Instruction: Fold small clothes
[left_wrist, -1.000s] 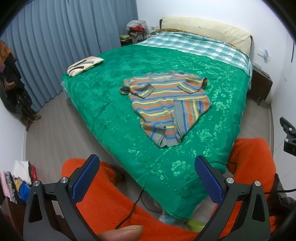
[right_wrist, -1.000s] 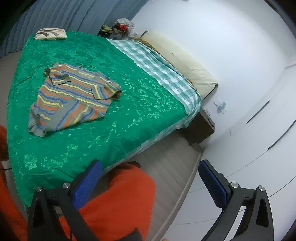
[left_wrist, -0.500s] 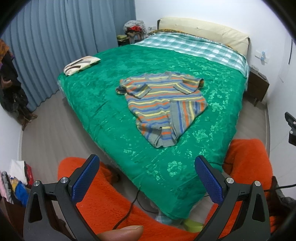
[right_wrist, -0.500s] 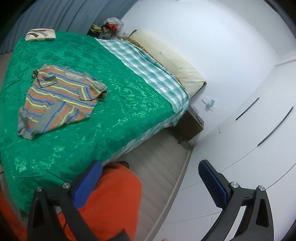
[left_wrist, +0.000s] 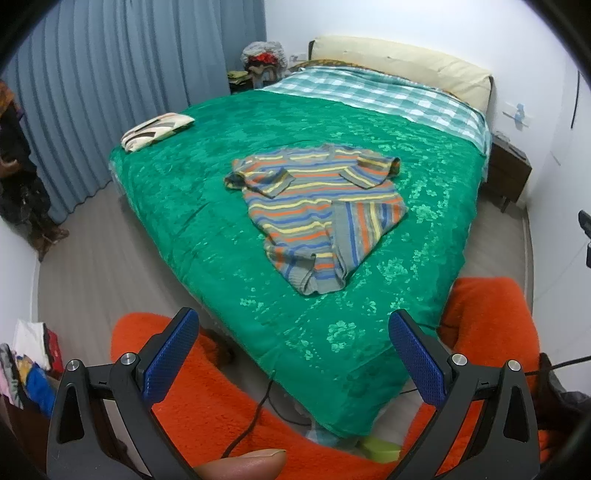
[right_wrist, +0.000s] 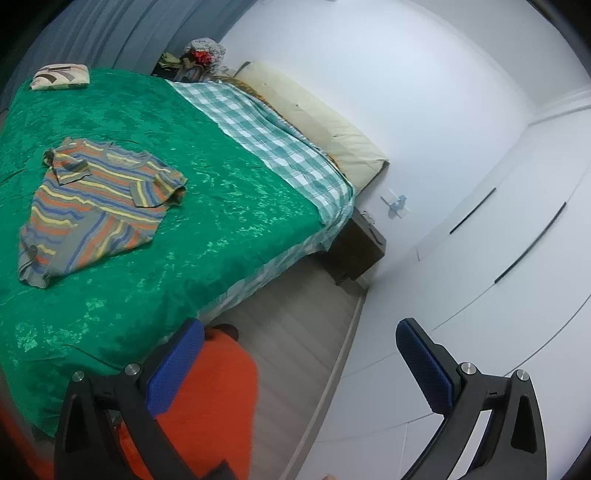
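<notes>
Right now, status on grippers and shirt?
Left gripper open, empty. Right gripper open, empty. Striped shirt on green bedspread, sleeves folded in, untouched. Nothing in the way.

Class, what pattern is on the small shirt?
Multicoloured stripes on the shirt; clearest in the left wrist view.

Both wrist views look down from beyond the foot of the green-covered bed (left_wrist: 207, 206), sharing it; the right view (right_wrist: 229, 206) faces more rightward toward the white wall (right_wrist: 424, 122).
</notes>
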